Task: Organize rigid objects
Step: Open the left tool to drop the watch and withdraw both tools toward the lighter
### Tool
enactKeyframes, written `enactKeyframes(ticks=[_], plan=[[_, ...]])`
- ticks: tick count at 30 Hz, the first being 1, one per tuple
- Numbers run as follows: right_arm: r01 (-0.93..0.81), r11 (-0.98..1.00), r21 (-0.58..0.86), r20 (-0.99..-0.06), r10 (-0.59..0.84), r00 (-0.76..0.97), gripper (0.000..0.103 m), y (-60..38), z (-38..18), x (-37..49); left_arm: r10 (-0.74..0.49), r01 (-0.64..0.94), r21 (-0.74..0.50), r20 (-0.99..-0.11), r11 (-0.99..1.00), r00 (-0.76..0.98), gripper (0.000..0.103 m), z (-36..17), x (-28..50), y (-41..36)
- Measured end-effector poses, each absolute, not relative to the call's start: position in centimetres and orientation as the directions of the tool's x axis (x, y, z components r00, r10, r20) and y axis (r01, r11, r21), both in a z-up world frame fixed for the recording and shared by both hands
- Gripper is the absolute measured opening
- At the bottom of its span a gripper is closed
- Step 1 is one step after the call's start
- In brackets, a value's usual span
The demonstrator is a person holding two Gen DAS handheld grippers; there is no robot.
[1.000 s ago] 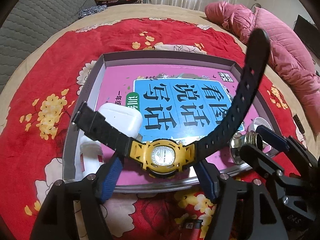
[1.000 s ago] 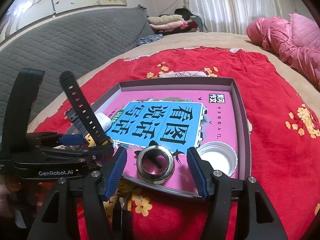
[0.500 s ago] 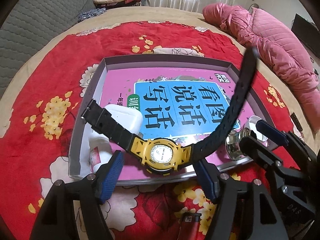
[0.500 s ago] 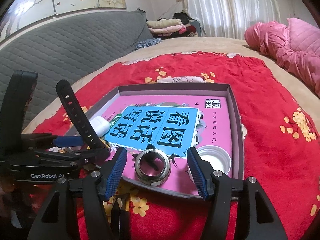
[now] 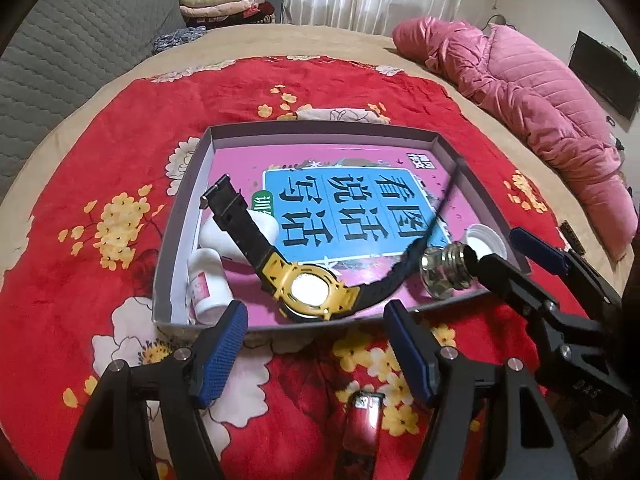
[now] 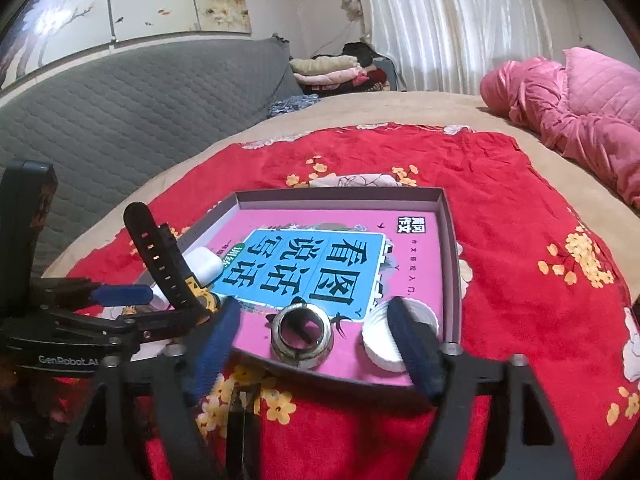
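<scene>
With both grippers spread wide and empty, watch [image 5: 310, 290] lies just beyond left gripper [image 5: 316, 330]; nut [image 6: 302, 336] sits between right fingers [image 6: 414, 346].

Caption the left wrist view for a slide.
Yellow-faced black-strapped watch lies in grey shallow box, just beyond the open left gripper.

Red floral blanket [image 5: 120, 184] spread over tan bedcover [image 6: 400, 108]. Pink quilted jacket [image 5: 532, 92] lies crumpled at far right. Grey quilted sofa back [image 6: 132, 120] at left. Folded clothes [image 6: 332, 70] stacked by white curtain [image 6: 452, 20]. Dark screen [image 5: 604, 76] against right wall.
</scene>
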State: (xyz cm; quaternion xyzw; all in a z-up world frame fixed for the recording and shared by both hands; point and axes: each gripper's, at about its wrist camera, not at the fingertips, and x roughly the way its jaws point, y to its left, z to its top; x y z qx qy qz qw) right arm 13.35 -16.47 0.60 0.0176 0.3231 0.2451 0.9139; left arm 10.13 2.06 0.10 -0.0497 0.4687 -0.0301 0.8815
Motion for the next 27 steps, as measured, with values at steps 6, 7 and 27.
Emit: enactKeyframes(ticks=[6, 7, 27], plan=[[-0.429, 0.885, 0.183, -0.582, 0.449, 0.678, 0.078, -16.9, 1.0, 12.5, -0.099, 0.01, -0.113, -0.82, 0.994, 0.563, 0.07, 0.7, 9.1, 2.1], [-0.428, 0.884, 0.185, -0.583, 0.45, 0.677, 0.078, -17.0, 1.1, 12.3, -0.1, 0.015, -0.111, -0.82, 0.994, 0.563, 0.07, 0.8, 9.0, 2.1], [-0.471, 0.872, 0.132, -0.646, 0.437, 0.626, 0.078, -15.2, 1.4, 8.0, -0.118, 0.032, -0.12, -0.826, 0.992, 0.551, 0.07, 1.2, 6.2, 2.6]])
